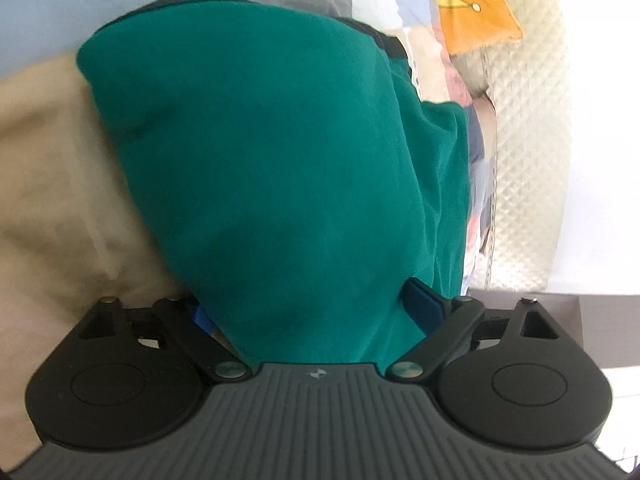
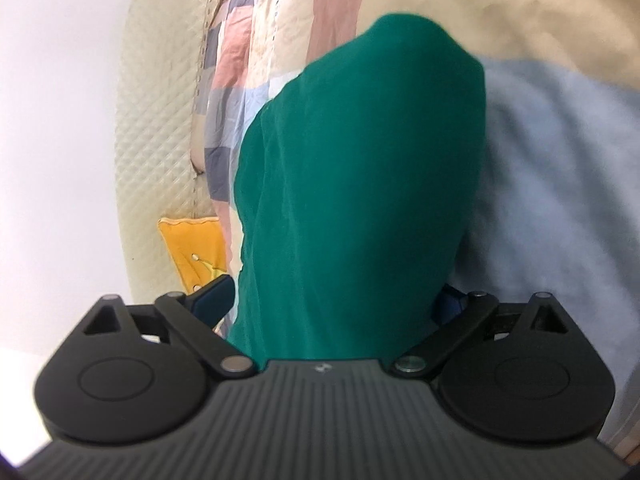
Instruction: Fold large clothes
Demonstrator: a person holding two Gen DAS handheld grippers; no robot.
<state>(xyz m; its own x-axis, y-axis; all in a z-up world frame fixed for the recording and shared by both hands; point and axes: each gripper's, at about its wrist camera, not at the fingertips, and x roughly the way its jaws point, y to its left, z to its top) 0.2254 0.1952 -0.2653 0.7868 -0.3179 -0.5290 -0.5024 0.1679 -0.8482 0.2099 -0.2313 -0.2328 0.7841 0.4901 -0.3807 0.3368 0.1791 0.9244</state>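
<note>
The green garment point(image 1: 280, 168) is bunched between the wide-spread jaws of both the left tool point(image 1: 316, 308) and right tool point(image 2: 332, 300); whether it is pinched cannot be told. Beige bedding point(image 1: 52, 184), a quilted headboard point(image 1: 528, 160) and a yellow cushion point(image 2: 196, 248) are seen behind.

Green cloth point(image 1: 280, 160) hides both tools' fingertips and grip.

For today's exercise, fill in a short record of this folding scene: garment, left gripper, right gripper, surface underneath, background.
garment: green cloth, bunched, draped over both grippers
left gripper: jaws spread wide, cloth between them; grip unclear
right gripper: jaws spread wide, cloth between them; grip unclear
surface underneath: beige fabric and pale blue fabric
background: quilted cream padding, yellow cushion
</note>
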